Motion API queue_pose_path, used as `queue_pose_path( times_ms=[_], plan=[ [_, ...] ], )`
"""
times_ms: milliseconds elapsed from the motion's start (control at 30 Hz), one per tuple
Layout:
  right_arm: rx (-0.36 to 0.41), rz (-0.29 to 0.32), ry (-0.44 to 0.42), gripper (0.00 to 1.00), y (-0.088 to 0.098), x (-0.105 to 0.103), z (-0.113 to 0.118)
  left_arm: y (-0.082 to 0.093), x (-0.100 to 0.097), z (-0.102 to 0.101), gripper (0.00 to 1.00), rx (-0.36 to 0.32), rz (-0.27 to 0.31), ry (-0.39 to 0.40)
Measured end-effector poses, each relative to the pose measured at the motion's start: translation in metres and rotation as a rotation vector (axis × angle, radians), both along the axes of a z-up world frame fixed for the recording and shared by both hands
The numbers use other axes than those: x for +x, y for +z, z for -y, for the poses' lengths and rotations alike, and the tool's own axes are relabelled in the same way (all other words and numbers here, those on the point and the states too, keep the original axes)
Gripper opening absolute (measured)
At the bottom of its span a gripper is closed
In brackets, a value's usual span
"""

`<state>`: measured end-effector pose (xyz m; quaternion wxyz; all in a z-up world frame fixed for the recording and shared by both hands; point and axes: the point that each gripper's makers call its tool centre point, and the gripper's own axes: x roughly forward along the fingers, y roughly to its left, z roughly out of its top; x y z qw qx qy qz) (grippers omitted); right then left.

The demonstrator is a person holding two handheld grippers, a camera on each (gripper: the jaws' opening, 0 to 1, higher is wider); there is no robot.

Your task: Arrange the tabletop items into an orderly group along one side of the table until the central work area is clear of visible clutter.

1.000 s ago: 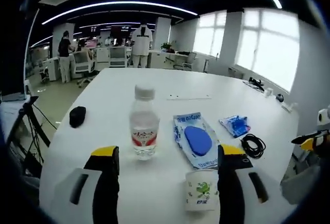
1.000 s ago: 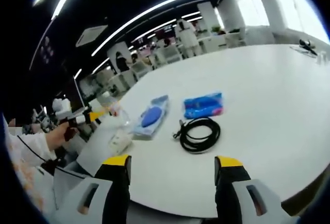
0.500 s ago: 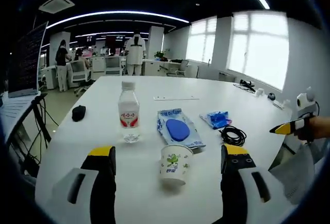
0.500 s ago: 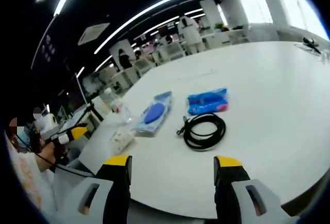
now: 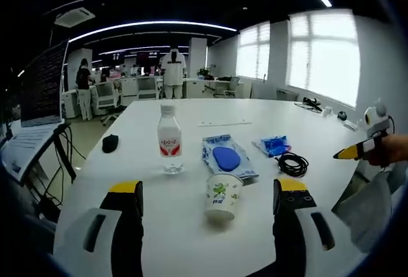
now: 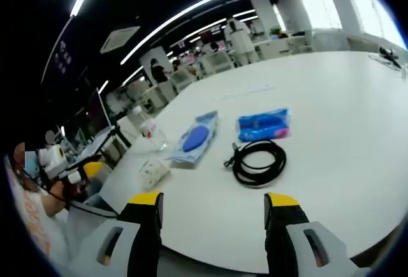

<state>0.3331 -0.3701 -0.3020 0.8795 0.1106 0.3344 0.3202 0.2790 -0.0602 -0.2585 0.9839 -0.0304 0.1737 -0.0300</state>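
Both the left hand-held gripper (image 5: pixel 207 191) and right hand-held gripper (image 6: pixel 213 203) are spread and hold nothing. On the white table (image 5: pixel 255 114) stand a water bottle (image 5: pixel 169 140) and paper cup (image 5: pixel 222 195), beside a coiled black cable (image 6: pixel 258 162).

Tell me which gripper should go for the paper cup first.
Left, most likely. In the left gripper view the cup stands upright between its open jaws, nearest of all the items. In the right gripper view the cup sits off to the side, and the coiled cable lies ahead of its open jaws.
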Motion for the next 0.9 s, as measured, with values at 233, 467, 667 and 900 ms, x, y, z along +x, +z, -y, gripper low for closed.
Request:
queue_pose_path(
  times_ms=[233,467,667,900],
  plan=[
    [0.001,-0.003,0.048,0.65,0.000,-0.001,-0.018,0.004,-0.005,-0.004,0.84,-0.012,0.004,0.013],
    [0.042,-0.024,0.176,0.63,0.002,-0.002,-0.058,0.000,-0.015,-0.002,0.84,-0.040,-0.016,0.006],
    [0.043,-0.011,0.302,0.62,0.007,0.011,-0.103,0.000,-0.030,-0.009,0.82,-0.028,-0.026,0.011],
    [0.063,-0.049,0.455,0.56,0.006,0.021,-0.152,-0.003,-0.045,-0.012,0.81,-0.043,-0.047,0.021]
  ],
)
